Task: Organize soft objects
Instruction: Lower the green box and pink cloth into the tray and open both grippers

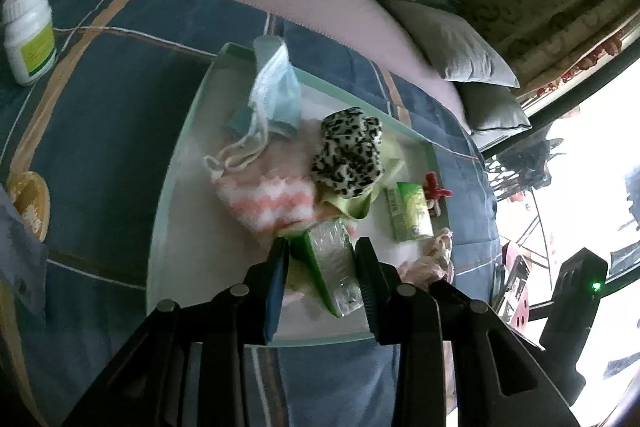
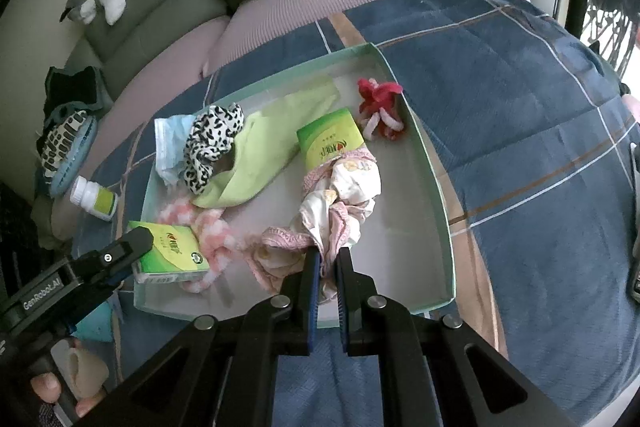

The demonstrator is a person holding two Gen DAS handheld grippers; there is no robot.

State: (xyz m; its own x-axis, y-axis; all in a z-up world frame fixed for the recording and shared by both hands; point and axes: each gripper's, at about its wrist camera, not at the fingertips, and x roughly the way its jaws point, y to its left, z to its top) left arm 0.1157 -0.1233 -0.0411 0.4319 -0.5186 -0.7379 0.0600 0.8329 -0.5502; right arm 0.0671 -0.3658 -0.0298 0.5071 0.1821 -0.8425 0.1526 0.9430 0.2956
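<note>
2 tools work over the pale green tray [image 2: 436, 187] on the bed. The left tool [image 1: 322, 259] clamps a green tissue pack [image 1: 334, 267] above the tray's near end. The right tool [image 2: 328, 259] pinches pink-trimmed white cloth [image 2: 344, 195] lying in the tray.

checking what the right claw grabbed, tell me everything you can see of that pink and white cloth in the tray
The pink and white cloth is a soft, crumpled garment: white fabric with small pale prints and pink frilly trim. It lies bunched in the shallow pale green tray, its far end against a green tissue pack. The right claw is shut on its near edge, a fold pinched between the blue pads.
</note>
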